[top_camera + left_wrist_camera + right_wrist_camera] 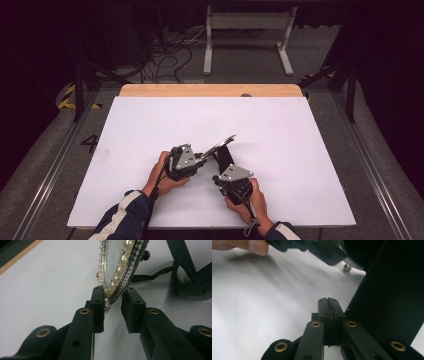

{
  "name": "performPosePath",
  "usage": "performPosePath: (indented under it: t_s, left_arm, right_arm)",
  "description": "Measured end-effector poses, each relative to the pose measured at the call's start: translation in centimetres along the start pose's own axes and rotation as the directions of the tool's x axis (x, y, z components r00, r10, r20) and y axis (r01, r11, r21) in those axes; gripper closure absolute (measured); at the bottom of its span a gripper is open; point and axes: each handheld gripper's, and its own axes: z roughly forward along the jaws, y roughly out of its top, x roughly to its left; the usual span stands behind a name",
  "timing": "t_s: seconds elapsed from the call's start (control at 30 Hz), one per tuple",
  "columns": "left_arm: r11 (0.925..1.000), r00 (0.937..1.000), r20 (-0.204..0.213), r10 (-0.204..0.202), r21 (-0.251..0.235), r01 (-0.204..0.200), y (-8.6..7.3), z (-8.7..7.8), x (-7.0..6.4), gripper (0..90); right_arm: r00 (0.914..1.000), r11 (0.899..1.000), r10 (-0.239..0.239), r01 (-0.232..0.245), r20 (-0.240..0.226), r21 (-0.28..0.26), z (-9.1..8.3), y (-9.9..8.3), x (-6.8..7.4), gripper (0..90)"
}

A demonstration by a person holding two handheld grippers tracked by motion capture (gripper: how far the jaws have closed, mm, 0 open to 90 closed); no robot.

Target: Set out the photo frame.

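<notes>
**Grippers at a pearl-rimmed mirror, lower centre of desk**

High view: white desk (150,125) with a wooden strip along its far edge. Left gripper (202,159) sits just left of frame centre, held by the left hand (162,175). Right gripper (218,177) is just below and to the right of it, held by the right hand (252,200). A small framed mirror (220,144) rises tilted from the left gripper toward the upper right, with a black stand (223,159) beneath it reaching toward the right gripper.

Left gripper view: mirror rim (120,277), with a row of pearls and silver beading, enters from top centre and ends between the two fingers (98,305). Rim touches the left finger; a narrow gap shows at the right one, so fingers are apart around the rim, not fully clamped. A black cord (152,275) lies on the desk at upper right.

Right gripper view: fingers (323,315) pressed together, nothing seen between them. Black stand panel (387,295) stands just beside them, at right of frame. A fingertip (254,246) shows at upper left.
</notes>
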Motion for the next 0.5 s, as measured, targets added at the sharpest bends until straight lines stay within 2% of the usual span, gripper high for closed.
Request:
performPosePath:
  t_s: [0.07, 0.2, 0.4, 0.5]
  left_arm:
    - [0.9999, 0.9999, -0.007, -0.012, -0.007, 0.012, 0.04, 0.22, 0.03, 66.6]
    - [0.9997, 0.9997, -0.011, -0.020, -0.014, 0.020, 0.01, 0.38, 0.20, 64.2]
    - [0.9998, 1.0000, -0.004, -0.006, -0.020, 0.005, 0.01, 0.09, 0.25, 76.7]
    - [0.9999, 0.9999, -0.010, 0.005, -0.014, -0.005, 0.05, 0.02, 0.14, 77.5]
  right_arm:
    - [1.0000, 1.000, 0.000, 0.000, -0.002, -0.011, -0.02, 0.09, 0.11, 90.0]
    - [1.0000, 1.000, -0.009, 0.009, 0.001, -0.029, 0.04, 0.28, 0.37, 90.0]
    - [0.9998, 0.999, 0.002, -0.001, 0.020, -0.036, 0.14, 0.36, 0.10, 90.0]
    - [0.9996, 0.999, -0.006, 0.007, 0.029, -0.034, 0.16, 0.37, 0.20, 90.0]
